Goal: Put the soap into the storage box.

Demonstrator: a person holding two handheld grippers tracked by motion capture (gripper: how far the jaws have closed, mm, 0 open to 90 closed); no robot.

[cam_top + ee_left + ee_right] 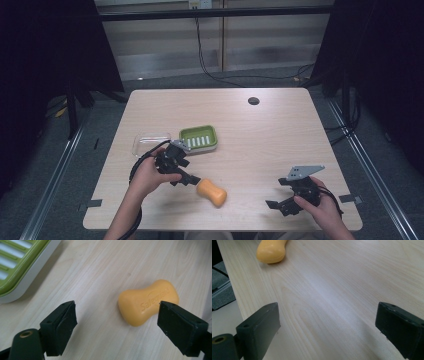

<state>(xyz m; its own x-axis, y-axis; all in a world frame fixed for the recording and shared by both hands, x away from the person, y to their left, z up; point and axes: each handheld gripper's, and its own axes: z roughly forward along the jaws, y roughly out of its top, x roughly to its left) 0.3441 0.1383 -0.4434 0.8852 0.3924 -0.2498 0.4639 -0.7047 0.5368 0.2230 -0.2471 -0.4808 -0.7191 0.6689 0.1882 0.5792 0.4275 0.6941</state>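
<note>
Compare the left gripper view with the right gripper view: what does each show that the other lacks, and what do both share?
Left gripper view alone: a corner of the green soap dish at upper left, and the whole orange soap with its embossed lettering, lying ahead of the open left hand-held gripper. Right gripper view alone: the table edge with grey floor beyond it, and the open right hand-held gripper over bare wood. Both: the soap and the pale wooden table.

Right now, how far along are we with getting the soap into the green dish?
Early. Done: the clear lid lies beside the green soap dish, which is empty. In hand: the left tool, open, is lined up at the orange soap without gripping it. Left: grasp, carry, place. The right tool waits open.
</note>
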